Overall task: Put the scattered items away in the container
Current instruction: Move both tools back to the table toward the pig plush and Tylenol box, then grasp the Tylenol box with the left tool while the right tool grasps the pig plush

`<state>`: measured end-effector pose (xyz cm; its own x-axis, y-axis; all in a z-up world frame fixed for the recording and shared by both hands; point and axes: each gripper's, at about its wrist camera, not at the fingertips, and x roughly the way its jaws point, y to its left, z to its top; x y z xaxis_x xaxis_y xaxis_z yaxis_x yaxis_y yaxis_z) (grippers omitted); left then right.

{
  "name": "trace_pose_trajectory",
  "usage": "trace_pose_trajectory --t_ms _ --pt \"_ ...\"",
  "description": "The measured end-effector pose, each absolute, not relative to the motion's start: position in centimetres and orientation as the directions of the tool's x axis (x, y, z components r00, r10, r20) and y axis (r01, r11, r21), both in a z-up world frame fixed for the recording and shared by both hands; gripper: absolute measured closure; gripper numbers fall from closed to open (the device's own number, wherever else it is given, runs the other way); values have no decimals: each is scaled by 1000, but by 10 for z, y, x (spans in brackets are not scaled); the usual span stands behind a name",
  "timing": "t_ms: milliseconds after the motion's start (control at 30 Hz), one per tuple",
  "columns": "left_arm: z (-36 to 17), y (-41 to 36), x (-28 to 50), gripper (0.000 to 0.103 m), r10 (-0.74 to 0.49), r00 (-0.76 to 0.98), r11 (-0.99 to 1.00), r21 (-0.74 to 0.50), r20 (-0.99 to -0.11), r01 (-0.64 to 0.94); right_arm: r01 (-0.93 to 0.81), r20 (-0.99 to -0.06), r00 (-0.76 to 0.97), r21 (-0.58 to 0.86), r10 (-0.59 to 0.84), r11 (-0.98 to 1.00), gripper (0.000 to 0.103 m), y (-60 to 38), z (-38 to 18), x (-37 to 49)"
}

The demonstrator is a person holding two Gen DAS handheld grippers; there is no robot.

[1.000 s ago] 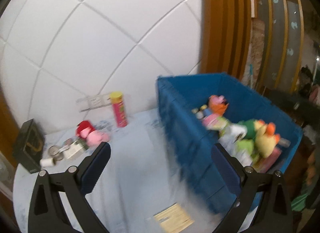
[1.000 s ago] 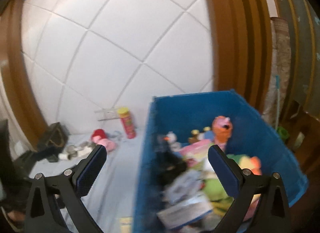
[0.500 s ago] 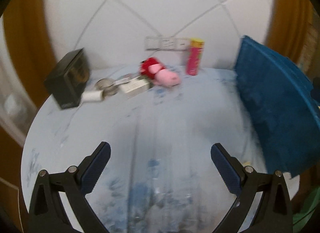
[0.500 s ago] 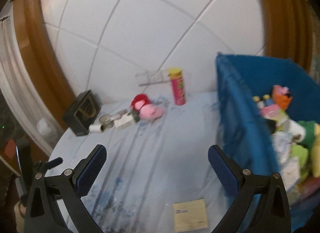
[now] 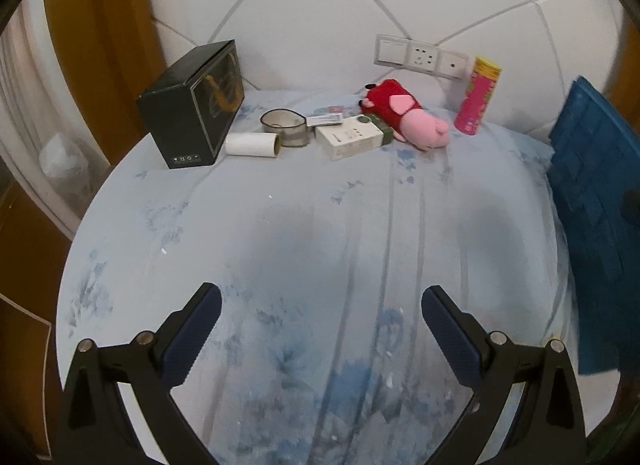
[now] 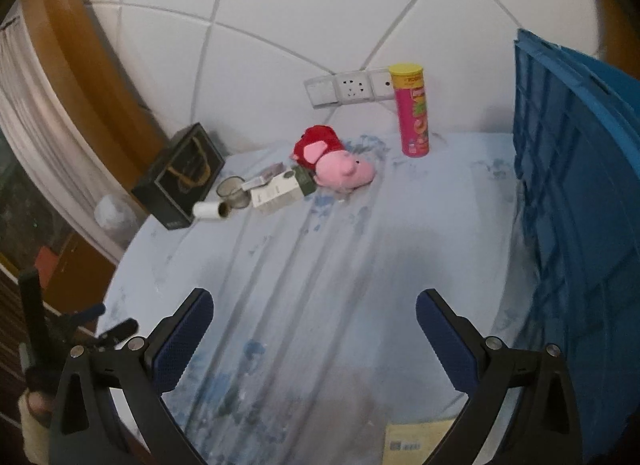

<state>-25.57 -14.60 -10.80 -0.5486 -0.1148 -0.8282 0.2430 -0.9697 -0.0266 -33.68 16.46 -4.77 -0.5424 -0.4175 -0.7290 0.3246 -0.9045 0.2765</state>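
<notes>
My left gripper (image 5: 320,321) hangs over the near part of the pale blue floral sheet (image 5: 312,233), its jaws spread wide with nothing between them, and my right gripper (image 6: 314,319) sits the same way, jaws apart and empty. In the right wrist view a yellowish paper card (image 6: 416,441) lies on the sheet at the near edge, just below the right-hand finger. To my right stands the blue container (image 6: 580,225), its ribbed wall rising beside the sheet; I cannot see into it from either camera. The scattered items lie well beyond both grippers, clustered against the white padded wall. Nearest of them is a white paper roll (image 5: 252,144) lying on its side, next to a black box (image 5: 192,105) on the left. Just behind the roll is a clear tape ring (image 5: 285,127), then a white carton (image 5: 352,136) with a dark green end, which touches a pink and red plush pig (image 5: 408,115). Farthest, a pink snack tube (image 5: 478,95) with a yellow top stands upright by the wall sockets (image 5: 420,55).
</notes>
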Motion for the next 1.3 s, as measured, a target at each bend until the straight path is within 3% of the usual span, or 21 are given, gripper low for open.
trace_pose_trajectory --t_ms 467,1033,1300 --pt "-147 -212 -390 1 -37 -504 -987 -49 -863 156 300 -794 -528 157 -301 -941 0 86 -90 -434" --pt "-241 -234 -666 1 -46 -410 -991 -10 -911 132 362 -852 -472 48 -227 -931 0 18 -184 -643" --pt "-287 -230 -708 1 -67 -322 -995 40 -944 91 400 -867 -452 12 -209 -916 0 -1 -220 -697"
